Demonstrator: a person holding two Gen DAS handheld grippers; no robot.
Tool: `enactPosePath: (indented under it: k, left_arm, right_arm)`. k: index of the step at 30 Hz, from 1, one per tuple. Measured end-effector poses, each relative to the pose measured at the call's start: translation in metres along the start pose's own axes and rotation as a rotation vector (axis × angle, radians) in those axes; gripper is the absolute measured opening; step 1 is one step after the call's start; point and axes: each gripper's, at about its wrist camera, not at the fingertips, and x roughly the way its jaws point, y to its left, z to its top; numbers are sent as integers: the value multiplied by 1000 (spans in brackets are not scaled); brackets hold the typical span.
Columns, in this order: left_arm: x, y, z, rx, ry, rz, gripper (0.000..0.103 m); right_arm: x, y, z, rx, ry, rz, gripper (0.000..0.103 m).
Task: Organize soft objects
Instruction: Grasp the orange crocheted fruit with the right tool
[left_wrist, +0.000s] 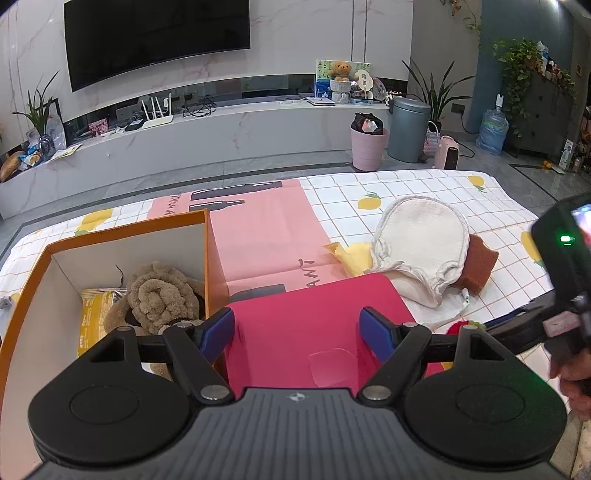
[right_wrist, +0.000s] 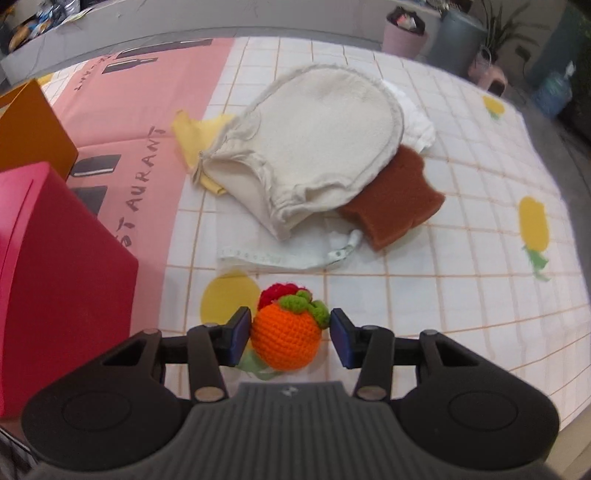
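Crocheted orange (right_wrist: 285, 339): near tabletop edge, between your right gripper (right_wrist: 289, 338) fingers; left pad touching, right pad just clear.
Handling: light, squashy; take its middle.
Left gripper (left_wrist: 297, 332): fingers open, empty.

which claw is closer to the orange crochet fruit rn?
Right. The right claw straddles the orange crochet fruit, one pad not quite touching. The left claw hangs open over the red box, well aside.

Plush toy (left_wrist: 159, 295) inside orange box (left_wrist: 110, 236)
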Motion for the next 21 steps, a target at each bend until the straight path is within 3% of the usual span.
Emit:
enactPosePath:
  k: [7, 14, 17, 21]
  left_arm:
    - [-3, -8, -2, 15, -4, -28, 91]
    - [6, -31, 7, 73, 12, -58, 92]
    - [18, -56, 16, 241, 56, -44, 94]
    - [38, -89, 38, 423, 83, -88, 94]
  right_arm:
    - [11, 4, 6, -30, 28, -6, 46]
    - [-17, -25, 23, 38, -71, 14, 45]
    - [-18, -45, 30, 82, -90, 7, 45]
    - [-16, -68, 31, 131, -98, -4, 45]
